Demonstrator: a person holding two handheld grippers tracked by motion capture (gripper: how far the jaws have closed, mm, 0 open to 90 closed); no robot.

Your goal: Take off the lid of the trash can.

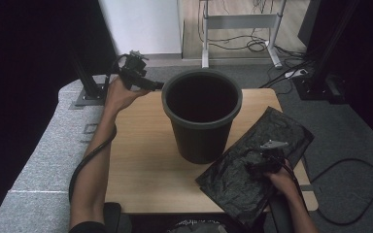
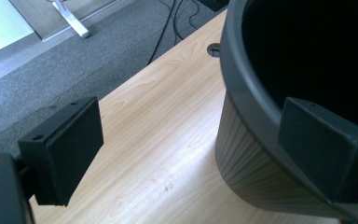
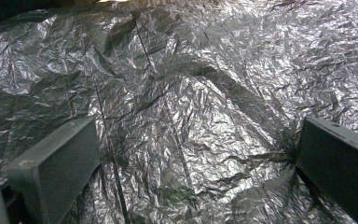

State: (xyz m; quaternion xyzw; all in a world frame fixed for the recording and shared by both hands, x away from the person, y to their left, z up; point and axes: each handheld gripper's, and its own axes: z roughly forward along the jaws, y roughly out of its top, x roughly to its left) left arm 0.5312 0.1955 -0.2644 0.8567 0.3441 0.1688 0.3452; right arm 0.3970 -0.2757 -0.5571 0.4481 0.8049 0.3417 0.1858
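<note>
A dark grey plastic bin (image 1: 202, 114) stands upright in the middle of the wooden table (image 1: 141, 160). My left gripper (image 1: 150, 83) hovers at the bin's left rim, open; in the left gripper view its jaws straddle the bin wall (image 2: 247, 116), one outside and one at the inner side, gripper (image 2: 191, 149). A crumpled black plastic bag (image 1: 252, 160) lies flat on the table's right front. My right gripper (image 1: 258, 162) is pressed down over the bag, open, with the wrinkled bag (image 3: 186, 116) bulging between its jaws, gripper (image 3: 196, 163).
The bag overhangs the table's right and front edges. A metal desk frame (image 1: 240, 24) and loose cables (image 1: 252, 43) lie on the floor beyond. Grey carpet surrounds the table. A black post (image 1: 85, 77) stands at the far left corner.
</note>
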